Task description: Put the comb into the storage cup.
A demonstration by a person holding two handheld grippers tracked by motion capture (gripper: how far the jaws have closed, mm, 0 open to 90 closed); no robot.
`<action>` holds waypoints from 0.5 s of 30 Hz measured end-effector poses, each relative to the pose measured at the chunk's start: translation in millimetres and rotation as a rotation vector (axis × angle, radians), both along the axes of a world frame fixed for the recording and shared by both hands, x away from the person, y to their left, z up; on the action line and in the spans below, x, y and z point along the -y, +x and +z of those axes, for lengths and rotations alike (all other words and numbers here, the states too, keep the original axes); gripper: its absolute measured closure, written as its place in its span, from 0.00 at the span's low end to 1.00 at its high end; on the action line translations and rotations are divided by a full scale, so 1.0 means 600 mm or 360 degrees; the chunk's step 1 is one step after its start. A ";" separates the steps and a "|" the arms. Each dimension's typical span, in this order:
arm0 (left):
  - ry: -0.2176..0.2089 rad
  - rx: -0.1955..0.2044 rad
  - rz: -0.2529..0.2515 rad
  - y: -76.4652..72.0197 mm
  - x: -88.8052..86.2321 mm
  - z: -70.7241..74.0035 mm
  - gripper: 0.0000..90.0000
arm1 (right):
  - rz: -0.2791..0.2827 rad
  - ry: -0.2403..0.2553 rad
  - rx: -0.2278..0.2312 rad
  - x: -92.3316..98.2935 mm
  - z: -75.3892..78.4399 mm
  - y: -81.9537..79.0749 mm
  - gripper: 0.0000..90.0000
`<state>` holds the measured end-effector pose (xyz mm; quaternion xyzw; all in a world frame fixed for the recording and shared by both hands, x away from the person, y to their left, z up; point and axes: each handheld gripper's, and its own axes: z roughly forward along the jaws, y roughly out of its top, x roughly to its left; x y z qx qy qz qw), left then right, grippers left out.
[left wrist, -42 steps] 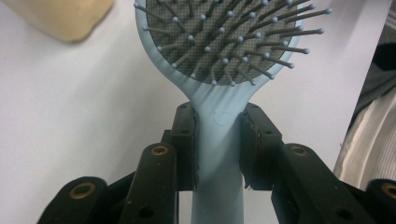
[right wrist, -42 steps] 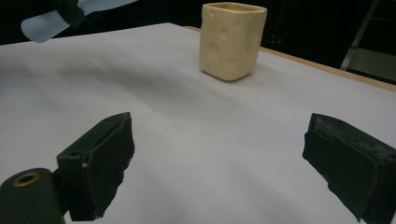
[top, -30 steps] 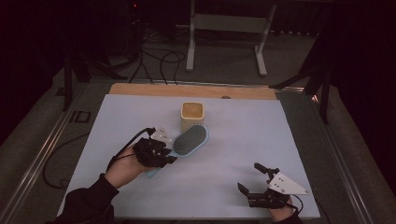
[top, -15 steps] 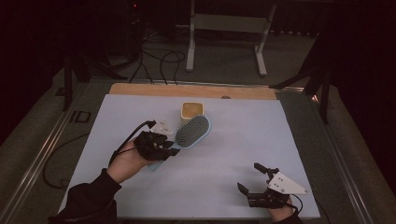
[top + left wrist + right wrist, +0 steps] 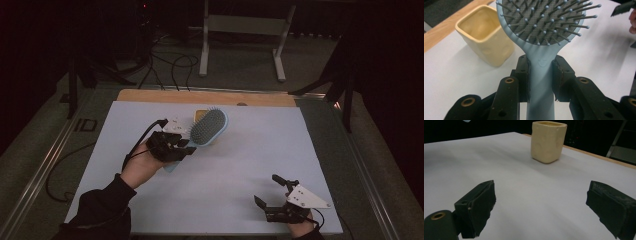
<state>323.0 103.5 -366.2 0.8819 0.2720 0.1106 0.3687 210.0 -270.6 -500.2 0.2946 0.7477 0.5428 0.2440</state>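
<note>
- the left gripper [image 5: 186, 148] is sitting left of the table's centre in the high view, its jaws clamping the handle of a light blue hairbrush [image 5: 209, 127].
- in the left gripper view the two jaw pads are pressing the hairbrush [image 5: 541, 62] handle from both sides, just below the neck where the handle is widening into the head.
- the brush head is pointing toward 1 o'clock from the left gripper in the high view, bristle side facing up toward the camera, and it is covering most of the yellow cup [image 5: 200, 115] behind it.
- in the left gripper view the yellow cup [image 5: 486, 37] is standing upright on the white table [image 5: 451, 75] at 10 o'clock of the brush handle, square-mouthed, beside the brush head; whether the two are touching cannot be told.
- the person's left hand [image 5: 141, 162] is gripping the tool, with a dark sleeve [image 5: 97, 212] coming in from 7 o'clock.
- the right gripper [image 5: 267, 192] is resting near the table's front edge at 5 o'clock, well apart from the brush, its jaws standing wide with nothing between them.
- in the right gripper view the yellow cup [image 5: 548, 141] is showing far off at 12 o'clock on the white table [image 5: 524, 195].
</note>
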 end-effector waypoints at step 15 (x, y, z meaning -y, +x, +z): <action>-0.0122 0.0095 0.0103 0.035 0.015 0.026 0.78 | 0.0000 0.0003 -0.0001 0.000 0.000 0.000 0.10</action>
